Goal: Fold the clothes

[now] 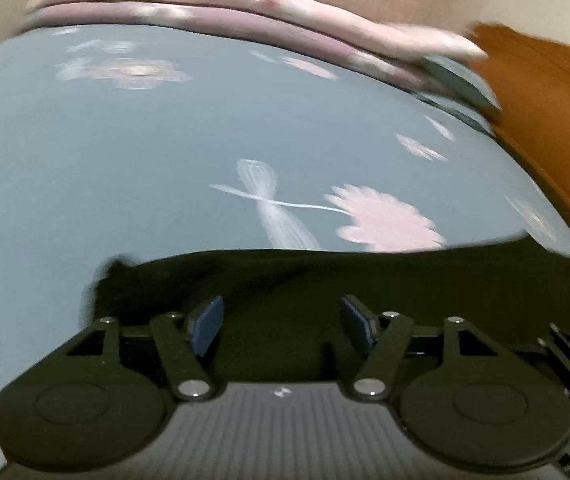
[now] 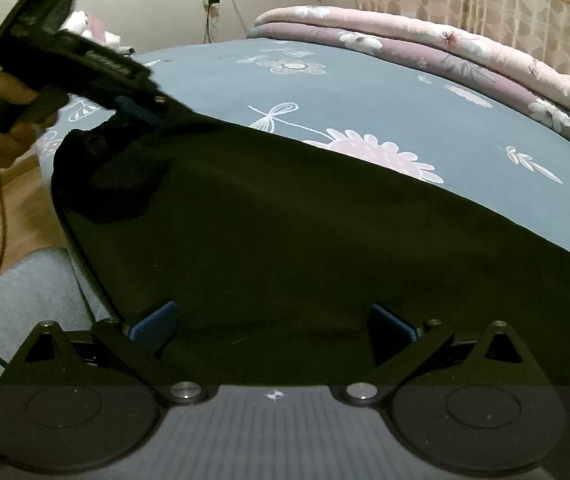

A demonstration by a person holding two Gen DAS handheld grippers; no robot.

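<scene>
A: Right wrist view: a black garment (image 2: 285, 240) lies spread over the near part of a blue-grey flowered bedsheet (image 2: 365, 92). The right gripper (image 2: 273, 328) hovers over the cloth with its blue pads (image 2: 155, 326) set wide apart and nothing between them.

B: And the left gripper (image 2: 137, 110)?

A: It appears at the far left corner of the garment, carried by a hand (image 2: 9, 120). The tip meets the bunched cloth there, but whether it pinches that corner cannot be told from this angle.

B: Does the left wrist view settle it?

A: Partly. There the left gripper (image 1: 281, 322) shows its pads (image 1: 207, 326) clearly parted, with the black garment (image 1: 325, 280) lying beneath and in front of them; no cloth is seen clamped between. The view is blurred.

B: What lies beyond?

A: A pink quilt (image 2: 445, 44) folded along the far edge of the bed, and an orange cloth (image 1: 545, 100) at the right.

B: How far along is the folding?

A: Judged early. The garment looks laid out in one broad, mostly flat layer with no clear fold line; only the far left corner is rumpled. The folds themselves appear yet to be made.
</scene>
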